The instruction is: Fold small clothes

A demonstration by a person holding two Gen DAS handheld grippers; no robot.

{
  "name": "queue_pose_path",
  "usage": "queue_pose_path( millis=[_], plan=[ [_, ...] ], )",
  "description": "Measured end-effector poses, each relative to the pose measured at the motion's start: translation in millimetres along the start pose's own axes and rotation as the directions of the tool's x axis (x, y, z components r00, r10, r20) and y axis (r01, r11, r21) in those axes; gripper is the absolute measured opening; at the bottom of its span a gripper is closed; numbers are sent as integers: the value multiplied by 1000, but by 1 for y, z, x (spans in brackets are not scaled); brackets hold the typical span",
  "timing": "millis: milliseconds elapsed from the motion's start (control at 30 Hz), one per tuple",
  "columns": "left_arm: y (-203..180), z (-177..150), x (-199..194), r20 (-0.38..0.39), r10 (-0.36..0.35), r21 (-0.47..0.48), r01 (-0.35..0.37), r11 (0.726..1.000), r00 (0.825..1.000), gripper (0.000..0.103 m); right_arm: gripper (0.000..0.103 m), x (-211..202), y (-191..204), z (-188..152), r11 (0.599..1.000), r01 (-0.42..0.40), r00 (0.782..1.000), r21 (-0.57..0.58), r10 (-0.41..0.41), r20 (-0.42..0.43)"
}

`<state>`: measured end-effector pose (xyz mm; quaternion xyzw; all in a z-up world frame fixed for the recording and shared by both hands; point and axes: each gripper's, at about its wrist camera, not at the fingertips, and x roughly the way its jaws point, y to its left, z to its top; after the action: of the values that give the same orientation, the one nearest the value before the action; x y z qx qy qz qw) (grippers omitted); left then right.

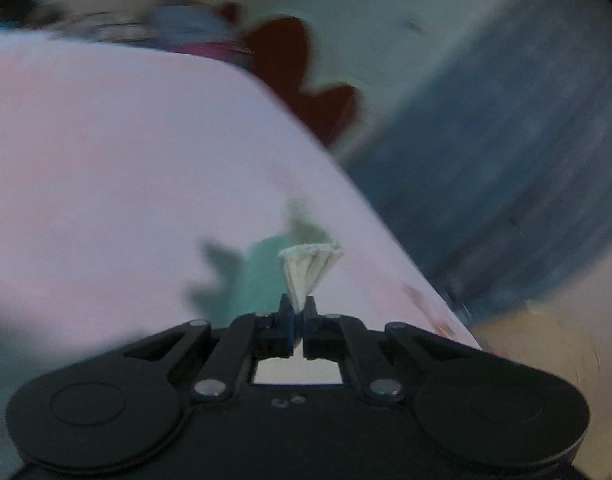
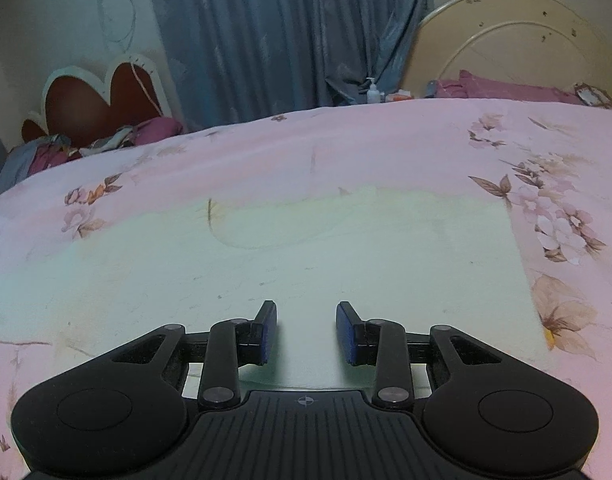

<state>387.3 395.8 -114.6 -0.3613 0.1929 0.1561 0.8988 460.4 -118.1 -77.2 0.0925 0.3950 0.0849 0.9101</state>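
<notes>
Left claw (image 1: 299,308) pinches the cloth's (image 1: 312,268) bunched edge to lift it; right claw (image 2: 306,332) hovers half-open, empty, over the flat cloth ahead, ready to grip.

I am seeing my pale mint-green cloth (image 2: 306,248) lying on the pink floral bedsheet (image 2: 546,184), with blue-grey curtains (image 2: 266,32) and my blue pads (image 2: 348,334) showing.

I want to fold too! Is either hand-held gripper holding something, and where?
The left hand-held gripper pinches a bunched edge of pale cloth. The right hand-held gripper is open, holding nothing.
</notes>
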Motion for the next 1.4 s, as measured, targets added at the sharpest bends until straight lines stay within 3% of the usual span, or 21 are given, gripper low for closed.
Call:
queue_pose_path(
  millis=[133,267,433,633,700,767,800,867,900,967,1133,1267,1400],
  plan=[
    [-92,-40,19,-135,-135,171,157,973,982,3,34,-7,-7,-1,1000,-2,1000,21,2,14],
    [-172,-95,38,-270,-184,290,262,920,945,3,34,-18,-15,-1,999,-7,999,41,6,34],
    [-227,-151,52,-381,-188,350,329,877,906,3,34,-32,-31,0,996,-18,998,86,13,54],
    [-248,-202,59,-481,-132,443,371,817,866,4,34,-46,-51,-3,985,-62,997,158,53,61],
    [-256,-217,62,-515,-108,467,384,796,850,16,34,-49,-55,-3,981,-91,995,173,83,55],
    [-261,-224,56,-512,-138,479,415,774,848,45,34,-50,-56,-3,978,-99,994,184,91,52],
    [-262,-225,53,-520,-153,475,434,766,841,52,35,-51,-56,-4,976,-108,994,188,101,48],
    [-259,-219,39,-501,-168,490,438,754,849,71,39,-50,-53,-4,974,-123,992,192,117,44],
    [-255,-215,28,-470,-171,509,424,749,866,72,56,-50,-50,-4,973,-131,991,191,124,46],
    [-243,-203,12,-425,-162,522,387,760,891,72,62,-47,-43,-2,967,-174,985,186,168,51],
    [-186,-161,-13,-325,-37,509,207,836,945,59,62,-26,-18,0,951,-254,966,175,257,3],
    [-148,-143,-2,-335,57,468,114,877,941,56,62,-3,-4,-3,944,-270,958,191,282,-43],
    [-140,-138,11,-347,52,456,120,882,936,56,43,17,10,-3,950,-262,956,172,280,-89]
  ],
)
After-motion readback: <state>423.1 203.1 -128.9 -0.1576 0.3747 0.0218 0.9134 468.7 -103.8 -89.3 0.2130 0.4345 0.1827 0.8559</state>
